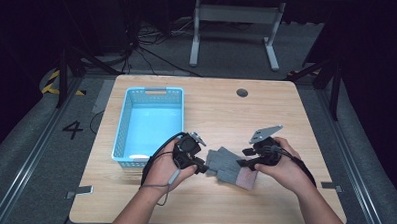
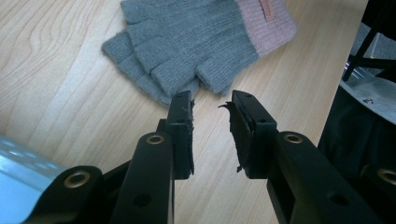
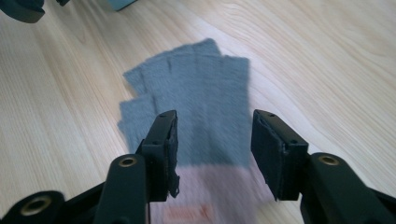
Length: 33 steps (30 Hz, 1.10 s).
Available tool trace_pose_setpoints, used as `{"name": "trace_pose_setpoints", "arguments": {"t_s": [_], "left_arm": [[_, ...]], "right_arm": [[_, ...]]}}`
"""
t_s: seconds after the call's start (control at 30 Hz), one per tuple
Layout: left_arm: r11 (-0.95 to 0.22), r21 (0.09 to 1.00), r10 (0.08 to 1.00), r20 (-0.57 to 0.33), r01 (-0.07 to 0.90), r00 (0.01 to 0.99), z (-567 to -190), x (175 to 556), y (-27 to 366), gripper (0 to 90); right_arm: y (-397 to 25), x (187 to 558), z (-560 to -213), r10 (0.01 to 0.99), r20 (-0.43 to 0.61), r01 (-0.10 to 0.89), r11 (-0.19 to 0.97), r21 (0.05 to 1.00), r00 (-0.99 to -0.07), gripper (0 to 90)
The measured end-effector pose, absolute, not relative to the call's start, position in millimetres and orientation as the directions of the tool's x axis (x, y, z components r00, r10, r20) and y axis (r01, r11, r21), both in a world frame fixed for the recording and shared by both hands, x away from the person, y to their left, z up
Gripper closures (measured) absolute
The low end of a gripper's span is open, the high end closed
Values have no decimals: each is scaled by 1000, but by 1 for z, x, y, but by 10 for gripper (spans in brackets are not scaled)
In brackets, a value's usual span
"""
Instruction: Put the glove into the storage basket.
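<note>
Both jaw pairs released: left gripper (image 2: 212,105) at gloves' (image 2: 191,44) finger ends, right gripper (image 3: 212,126) straddling their cuffs (image 3: 210,196), table (image 1: 226,108)

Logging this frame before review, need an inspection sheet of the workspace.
Surface: wooden table, round grommet hole near the far edge.
Job's things: grey fingerless gloves with pink cuffs, stacked flat; light blue basket to their left.
Clutter: nothing seen.
Grippers: left gripper open at the finger ends; right gripper open over the cuff end.
Cables: black cable looping from the left gripper.
Surroundings: white table frame, floor cables beyond.
</note>
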<state>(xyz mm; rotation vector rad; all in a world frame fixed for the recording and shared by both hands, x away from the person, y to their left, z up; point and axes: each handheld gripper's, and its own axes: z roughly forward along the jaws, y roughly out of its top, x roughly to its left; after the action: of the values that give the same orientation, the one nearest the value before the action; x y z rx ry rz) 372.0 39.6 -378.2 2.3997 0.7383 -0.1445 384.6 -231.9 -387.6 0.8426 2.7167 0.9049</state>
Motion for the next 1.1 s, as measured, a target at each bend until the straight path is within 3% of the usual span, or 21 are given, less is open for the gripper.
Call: {"name": "trace_pose_setpoints", "arguments": {"t_s": [0.5,0.77,1.1], "left_arm": [[-691,500,465,-246,522,850,-391,375,27,709],[-711,485,460,-228,510,858,-400,375,22,770],[-727,484,455,-194,488,869,-413,377,15,748]], "right_arm": [[-284,380,-388,609,30,535,672,511,-793,586],[-289,385,-397,594,34,545,712,443,-804,610],[-286,385,-407,562,46,534,754,384,-826,636]]}}
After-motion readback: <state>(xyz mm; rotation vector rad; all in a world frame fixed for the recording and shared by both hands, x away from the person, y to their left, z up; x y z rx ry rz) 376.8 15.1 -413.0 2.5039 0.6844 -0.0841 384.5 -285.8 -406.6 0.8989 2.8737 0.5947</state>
